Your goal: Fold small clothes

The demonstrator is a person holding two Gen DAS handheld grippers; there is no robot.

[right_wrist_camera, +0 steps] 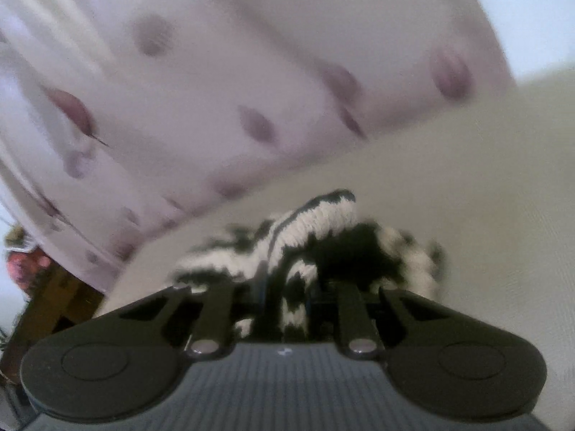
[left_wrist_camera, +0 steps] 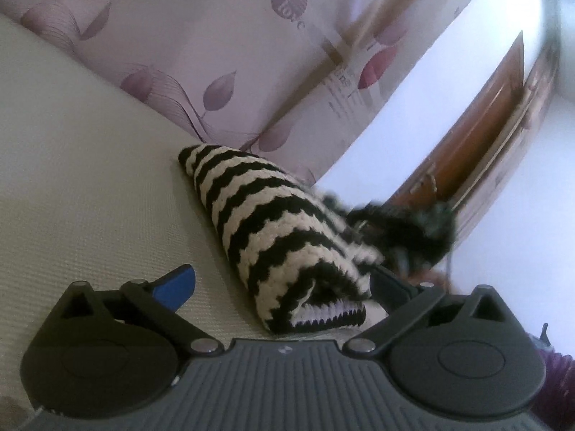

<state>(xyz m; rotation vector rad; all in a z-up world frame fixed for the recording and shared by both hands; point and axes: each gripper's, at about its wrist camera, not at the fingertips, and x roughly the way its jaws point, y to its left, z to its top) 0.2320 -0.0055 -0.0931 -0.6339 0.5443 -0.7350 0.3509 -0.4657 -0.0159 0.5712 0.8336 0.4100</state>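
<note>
Striped knit (left_wrist_camera: pixel 273 222) on the cream bed (left_wrist_camera: pixel 90 186) by the floral pillow (left_wrist_camera: pixel 222 36), already doubled into a thick wedge; left gripper (left_wrist_camera: pixel 284 283) spread wide around its near end, unclamped; right gripper (right_wrist_camera: pixel 287 298) pinched on a fold, so folding looks unfinished.

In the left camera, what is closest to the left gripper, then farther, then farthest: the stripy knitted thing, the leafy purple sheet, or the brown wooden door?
1. The stripy knit lies nearest, between the open fingers of the left gripper on the cream surface.
2. The leafy purple sheet comes next, behind the knit.
3. The brown wooden door is farthest, on the right.
</note>
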